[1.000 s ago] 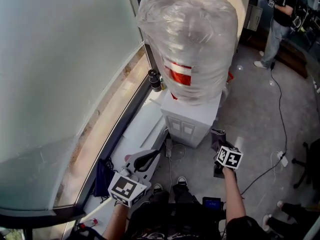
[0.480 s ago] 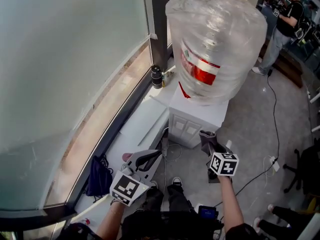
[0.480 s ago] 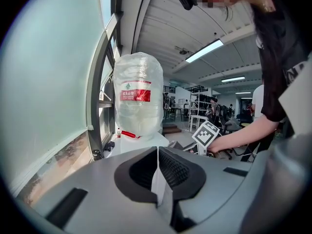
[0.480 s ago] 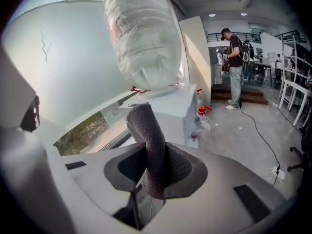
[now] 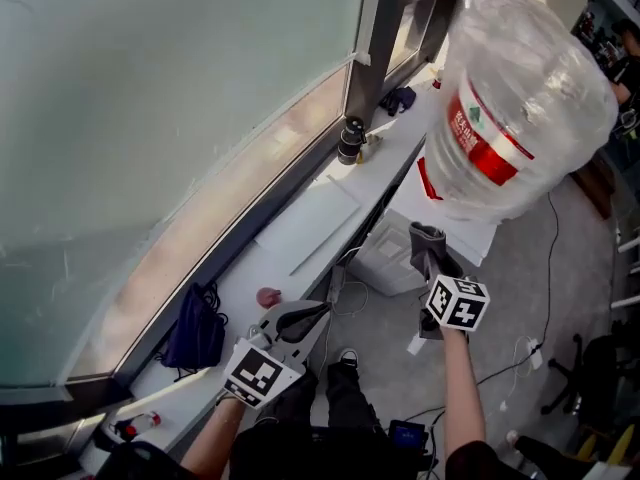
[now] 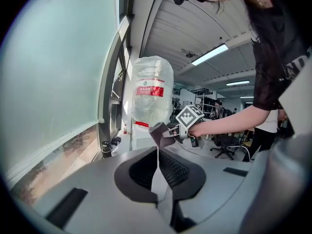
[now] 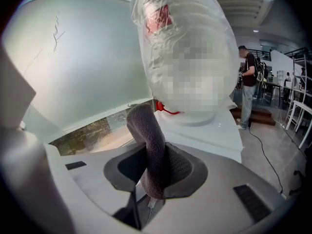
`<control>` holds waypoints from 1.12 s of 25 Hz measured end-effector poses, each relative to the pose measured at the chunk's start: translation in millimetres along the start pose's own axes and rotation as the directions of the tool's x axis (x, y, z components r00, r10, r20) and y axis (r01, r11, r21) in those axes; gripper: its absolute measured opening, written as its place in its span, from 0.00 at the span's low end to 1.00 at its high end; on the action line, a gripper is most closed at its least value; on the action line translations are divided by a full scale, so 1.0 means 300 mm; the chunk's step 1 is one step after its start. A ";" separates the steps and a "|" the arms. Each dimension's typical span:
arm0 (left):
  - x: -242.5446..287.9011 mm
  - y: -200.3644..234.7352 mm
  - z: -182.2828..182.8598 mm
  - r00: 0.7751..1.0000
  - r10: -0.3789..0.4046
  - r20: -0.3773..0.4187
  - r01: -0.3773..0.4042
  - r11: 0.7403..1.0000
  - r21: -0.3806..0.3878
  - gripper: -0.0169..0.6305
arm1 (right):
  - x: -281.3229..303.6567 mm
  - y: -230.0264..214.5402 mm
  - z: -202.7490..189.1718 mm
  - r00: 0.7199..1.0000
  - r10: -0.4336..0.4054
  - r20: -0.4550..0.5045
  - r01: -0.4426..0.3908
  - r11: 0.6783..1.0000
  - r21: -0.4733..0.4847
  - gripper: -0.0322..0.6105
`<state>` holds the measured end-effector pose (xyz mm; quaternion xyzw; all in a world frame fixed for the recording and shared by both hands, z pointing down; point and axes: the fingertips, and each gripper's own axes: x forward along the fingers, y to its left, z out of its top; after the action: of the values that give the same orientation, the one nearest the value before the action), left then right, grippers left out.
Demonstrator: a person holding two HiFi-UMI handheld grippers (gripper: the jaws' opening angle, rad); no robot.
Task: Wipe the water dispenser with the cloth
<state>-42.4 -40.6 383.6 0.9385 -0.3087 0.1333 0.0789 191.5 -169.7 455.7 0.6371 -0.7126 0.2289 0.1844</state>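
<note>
The right claw (image 7: 152,167) is clamped on a dark grey towelling cloth (image 7: 145,126), which stands up between its jaws as a rolled tuft. Just ahead is the white box-shaped water dispenser (image 7: 214,130), carrying a large clear water bottle wrapped in crinkled plastic film (image 5: 520,88). In the head view the cloth sits at the dispenser's upper front edge; whether it touches yet I cannot tell. The left claw (image 6: 158,174) is closed on nothing and held low, well apart from the dispenser, near the white window ledge (image 5: 300,238).

The step in hand looks like bringing the cloth onto the white casing. To do it well, tip the right claw so the soft tuft, not the hard jaws, meets the panel, then draw it in long overlapping passes along the top and down the front. The grip needs to be firm, since a thick tuft could drag out. Steer clear of the wrapped bottle: a knock could rock it
</note>
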 end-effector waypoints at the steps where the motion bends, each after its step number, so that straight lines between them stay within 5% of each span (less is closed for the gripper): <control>1: -0.008 0.014 -0.022 1.000 0.004 -0.001 -0.004 1.000 -0.005 0.06 | 0.021 0.010 0.009 1.000 -0.008 0.003 0.008 1.000 -0.011 0.21; 10: 0.022 0.093 -0.151 1.000 0.031 0.005 -0.030 0.999 -0.042 0.06 | 0.202 0.014 -0.078 0.994 -0.090 -0.061 0.086 0.994 -0.060 0.21; 28: 0.187 0.137 -0.477 0.994 0.099 0.044 -0.091 0.983 -0.160 0.06 | 0.654 -0.055 -0.656 0.946 -0.144 -0.291 0.090 0.978 -0.189 0.21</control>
<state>-52.5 -71.6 539.2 0.9166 -0.3646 0.0880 0.1383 178.5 -222.2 728.6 0.6172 -0.6538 0.2498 0.3596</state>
